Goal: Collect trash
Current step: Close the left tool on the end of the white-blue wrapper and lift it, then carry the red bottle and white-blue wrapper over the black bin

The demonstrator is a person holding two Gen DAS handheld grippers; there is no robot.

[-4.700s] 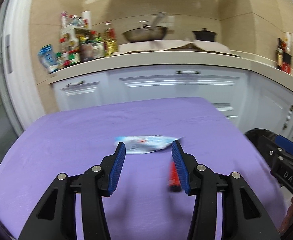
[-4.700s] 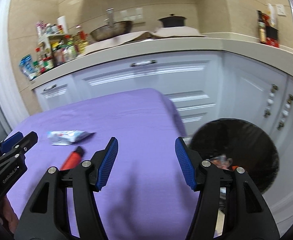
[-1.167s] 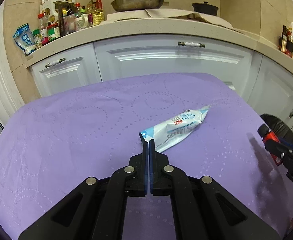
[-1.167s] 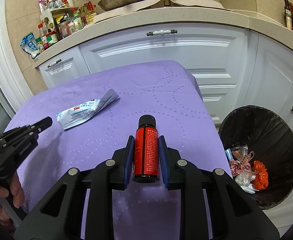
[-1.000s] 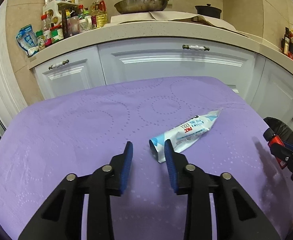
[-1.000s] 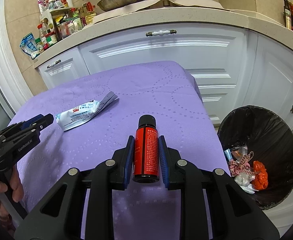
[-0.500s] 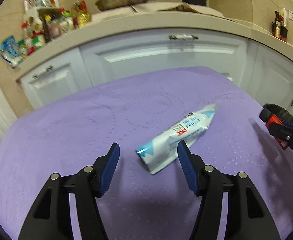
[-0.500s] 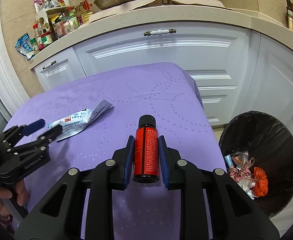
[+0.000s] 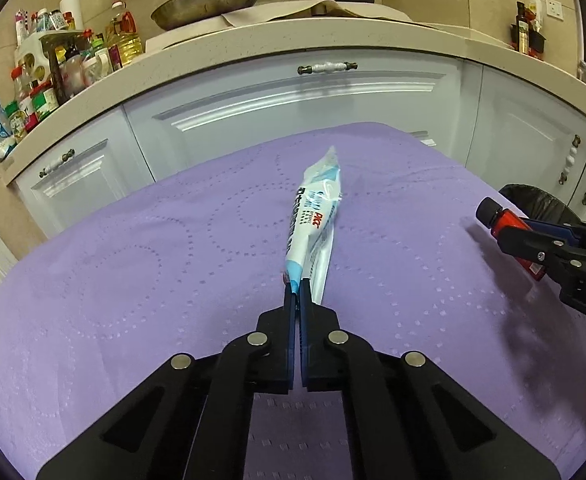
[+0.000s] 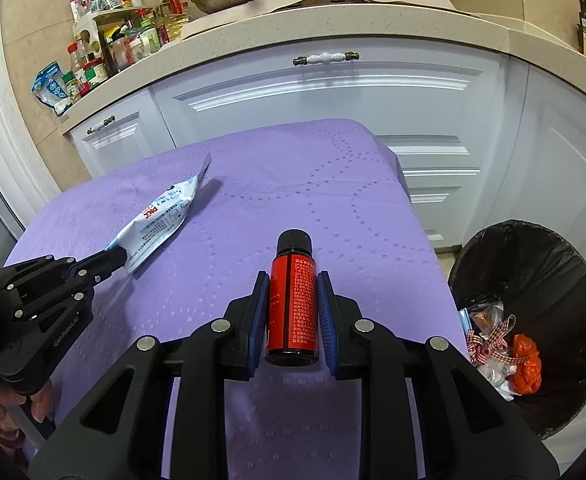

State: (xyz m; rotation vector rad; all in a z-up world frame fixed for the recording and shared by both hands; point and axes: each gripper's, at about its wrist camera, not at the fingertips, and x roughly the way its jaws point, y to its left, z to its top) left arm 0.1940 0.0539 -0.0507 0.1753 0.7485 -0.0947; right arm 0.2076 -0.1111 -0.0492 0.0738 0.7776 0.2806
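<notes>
Now | wrapper [image 9: 313, 216]: long axis points away | bottle [image 10: 293, 300]: cap forward

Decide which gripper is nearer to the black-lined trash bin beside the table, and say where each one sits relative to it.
Right. The right gripper, clamped on the red bottle, is over the table's bin-side part, with the trash bin just beyond the edge. The left gripper, pinching the wrapper, is farther across the table.
</notes>
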